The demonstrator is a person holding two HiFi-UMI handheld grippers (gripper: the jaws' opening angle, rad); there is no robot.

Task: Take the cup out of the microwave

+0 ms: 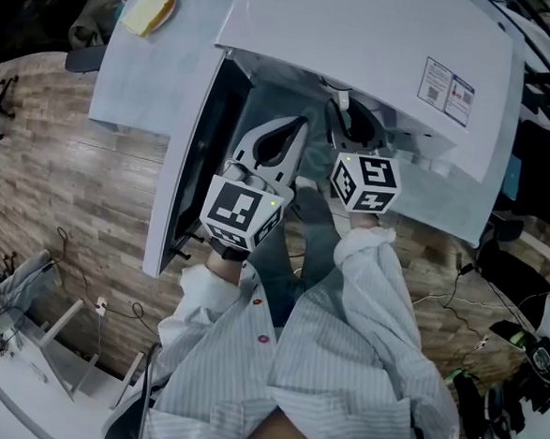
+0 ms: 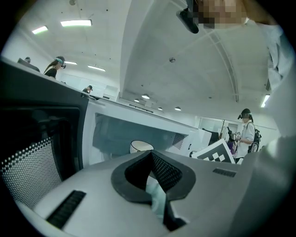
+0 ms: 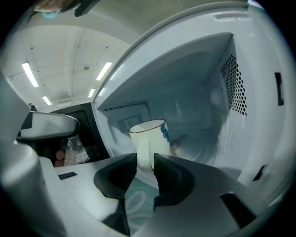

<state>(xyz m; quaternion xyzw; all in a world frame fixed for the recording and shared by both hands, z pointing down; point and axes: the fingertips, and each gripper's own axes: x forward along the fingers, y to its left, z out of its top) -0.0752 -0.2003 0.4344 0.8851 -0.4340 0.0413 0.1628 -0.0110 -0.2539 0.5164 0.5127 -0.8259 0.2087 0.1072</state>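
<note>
Inside the microwave (image 1: 363, 42), toward the back of its cavity, the cup (image 3: 150, 134) stands upright on the glass turntable (image 3: 199, 150). Its handle is turned out toward the microwave's open front, which is likely why the approach comes straight in through that opening. The right gripper (image 3: 145, 169) reaches into the cavity at handle height. Its jaws stand only a narrow slot apart with the white handle between them, and the pads lie against its two sides as far as the right gripper view shows. I judge this to be a pinch on the handle rather than the body, since the handle offers a thin strip the jaws can close on while the round body looks too broad for them. The cup's base appears to sit on the turntable, so the lift has not begun. The door (image 1: 190, 161) hangs swung wide at the microwave's left side, leaving the whole opening free. The left gripper (image 2: 151, 159) waits just outside that opening on the door side, its jaws closed together on nothing and aimed into the cavity, where the cup's rim shows beyond them. Probably it is parked there to stay clear of the exit path, ready for the door. The next move calls for a small rise off the turntable, then a level draw out through the microwave's front, because a cup held by its handle can tip. Whether it holds liquid cannot be seen.
</note>
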